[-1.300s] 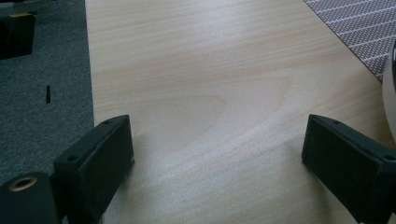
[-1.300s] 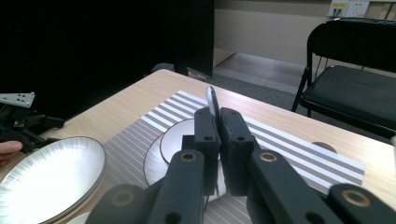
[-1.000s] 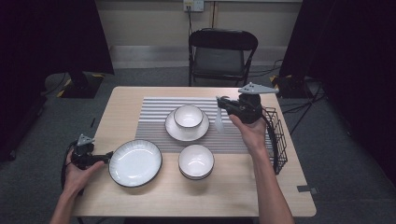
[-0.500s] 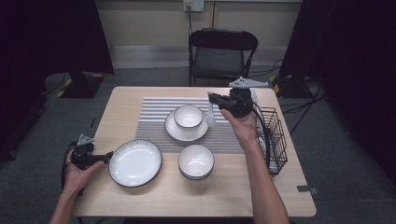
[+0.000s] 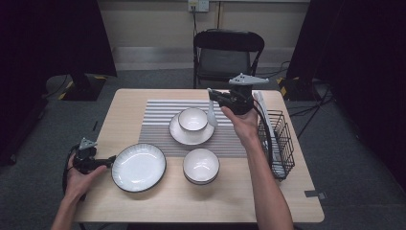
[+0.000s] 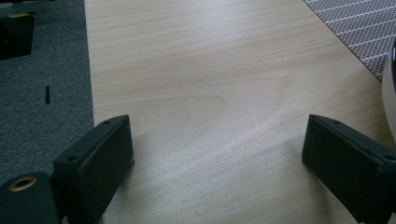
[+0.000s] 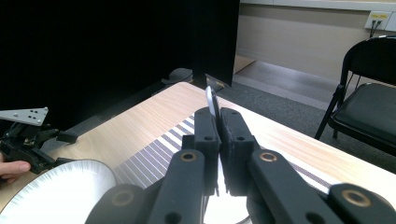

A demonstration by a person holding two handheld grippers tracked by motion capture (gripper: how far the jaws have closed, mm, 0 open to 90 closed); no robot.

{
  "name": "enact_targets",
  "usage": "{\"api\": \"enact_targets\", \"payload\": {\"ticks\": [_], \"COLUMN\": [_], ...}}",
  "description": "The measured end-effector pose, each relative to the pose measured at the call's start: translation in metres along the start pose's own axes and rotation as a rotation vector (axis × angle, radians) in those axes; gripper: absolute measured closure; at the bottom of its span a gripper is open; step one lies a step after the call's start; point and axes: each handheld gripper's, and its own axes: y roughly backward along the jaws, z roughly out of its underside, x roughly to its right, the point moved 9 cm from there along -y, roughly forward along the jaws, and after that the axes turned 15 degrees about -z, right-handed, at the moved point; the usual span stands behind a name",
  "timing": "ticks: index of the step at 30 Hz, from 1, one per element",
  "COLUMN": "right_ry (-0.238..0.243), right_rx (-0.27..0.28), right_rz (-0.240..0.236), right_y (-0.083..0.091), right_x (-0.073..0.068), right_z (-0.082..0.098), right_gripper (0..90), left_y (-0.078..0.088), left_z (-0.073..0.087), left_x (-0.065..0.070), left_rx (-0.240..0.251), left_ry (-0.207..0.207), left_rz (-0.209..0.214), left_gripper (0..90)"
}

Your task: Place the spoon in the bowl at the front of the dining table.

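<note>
Right gripper [image 5: 214, 98] clamps the spoon [image 5: 211, 114]; lower its hanging scoop squarely into the bowl [image 5: 193, 119]. Left gripper [image 6: 217, 163] gapes wide.

High view: overhead, facing forward across the table [image 5: 143, 206]. Gripper views: low, close over the tabletop. Shared by all: white plate [image 5: 139, 167] at lower left.

1. Spoon [image 7: 212, 101]: the right gripper [image 7: 218, 122] covers all but a thin edge of it.
2. Plate [image 6: 389, 88]: cut off at the picture's right edge.
3. Rack [image 5: 280, 143] contents: too small to tell.
</note>
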Motion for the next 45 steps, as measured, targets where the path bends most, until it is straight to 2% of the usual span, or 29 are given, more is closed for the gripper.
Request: {"api": "enact_targets", "payload": {"ticks": [9,21,28,37,45], "right_ry": [-0.007,-0.026,-0.041,-0.066,-0.077], "right_rx": [-0.010,-0.026,-0.032,-0.037,-0.048], "right_rz": [-0.018,-0.007,-0.015,-0.004,0.006], "right_y": [-0.016,-0.034,-0.050,-0.070,-0.077], "right_x": [0.000,0.015,0.022,0.032,0.039], "right_z": [-0.002,0.006,0.010,0.018,0.025], "right_gripper": [86.4,86.4,86.4,86.3,86.3], "left_y": [0.000,0.000,0.000,0.000,0.000], "left_z": [0.000,0.000,0.000,0.000,0.000], "left_x": [0.000,0.000,0.000,0.000,0.000], "left_rx": [0.000,0.000,0.001,0.001,0.001], "left_ry": [0.000,0.000,0.001,0.000,0.001], "left_rz": [0.000,0.000,0.001,0.001,0.001], "left_gripper": [8.3,8.3,8.3,8.3,8.3]}}
